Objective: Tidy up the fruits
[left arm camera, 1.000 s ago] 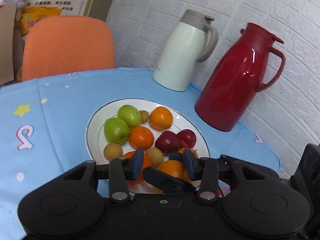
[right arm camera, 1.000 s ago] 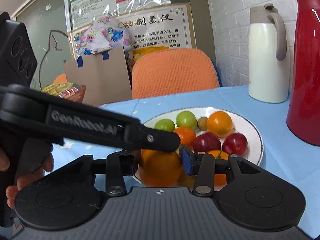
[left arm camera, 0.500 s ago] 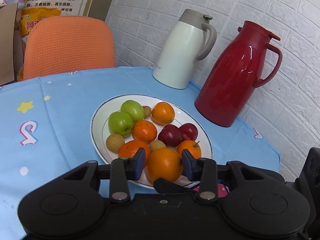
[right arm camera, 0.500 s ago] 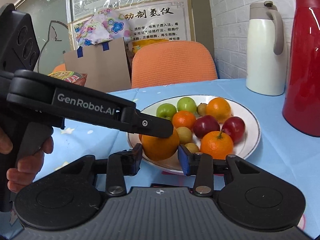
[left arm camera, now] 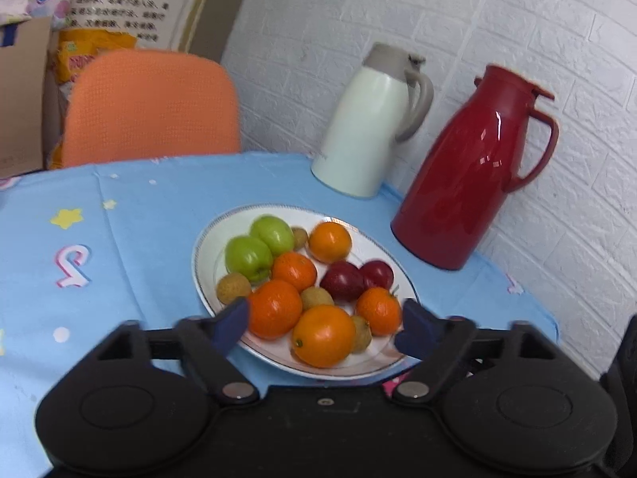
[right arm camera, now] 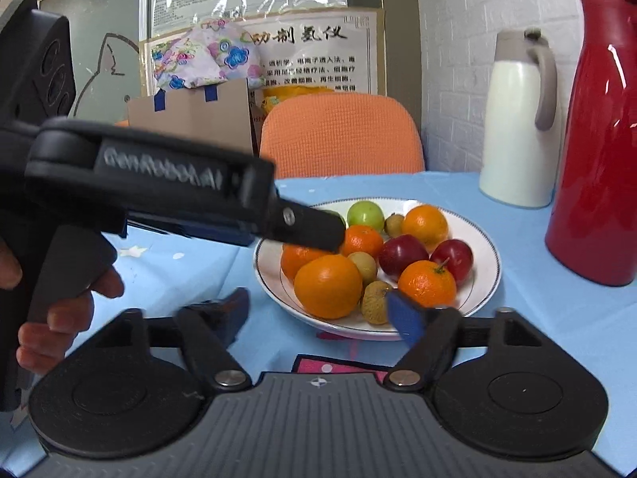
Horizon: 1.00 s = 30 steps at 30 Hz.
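A white plate (left arm camera: 199,255) on the blue cloth holds two green apples (left arm camera: 249,257), two red fruits (left arm camera: 342,281), several tangerines and small brown fruits. A big orange (left arm camera: 323,336) lies at its near edge. My left gripper (left arm camera: 324,324) hovers just short of the plate, its jaws opening. The orange shows between the blue pads, untouched. My right gripper (right arm camera: 318,310) is low before the plate (right arm camera: 489,255), jaws opening too, and the orange (right arm camera: 328,286) lies free beyond them. In the right wrist view, the left tool's black body (right arm camera: 159,183) crosses over the plate, held by a hand (right arm camera: 67,306).
A white jug (left arm camera: 370,119) and a red jug (left arm camera: 469,167) stand behind the plate by the brick wall. An orange chair (left arm camera: 153,107) is at the far side, with a cardboard box (right arm camera: 191,119) behind it. The table's edge curves close on the right.
Both pairs of jaws have spread wide. The big orange, earlier between the right fingers, now lies free at the plate's front. Both grippers have drawn back a little.
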### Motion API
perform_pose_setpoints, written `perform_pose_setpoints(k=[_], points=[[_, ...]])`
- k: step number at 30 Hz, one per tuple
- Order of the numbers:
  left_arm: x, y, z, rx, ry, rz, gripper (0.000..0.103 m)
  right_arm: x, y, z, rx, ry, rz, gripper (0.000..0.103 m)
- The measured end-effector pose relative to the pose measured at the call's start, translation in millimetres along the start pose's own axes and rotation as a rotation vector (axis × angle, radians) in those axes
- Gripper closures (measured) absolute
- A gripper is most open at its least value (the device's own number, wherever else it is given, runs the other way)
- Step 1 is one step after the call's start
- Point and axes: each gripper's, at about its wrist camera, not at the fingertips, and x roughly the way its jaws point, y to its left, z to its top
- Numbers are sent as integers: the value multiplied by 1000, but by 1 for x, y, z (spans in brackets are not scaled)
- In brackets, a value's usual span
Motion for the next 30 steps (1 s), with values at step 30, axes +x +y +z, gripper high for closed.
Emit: perform_pose_setpoints(k=[30], points=[[-77, -58, -72, 46, 3, 388, 0, -85, -22, -33, 50, 44, -216, 0]])
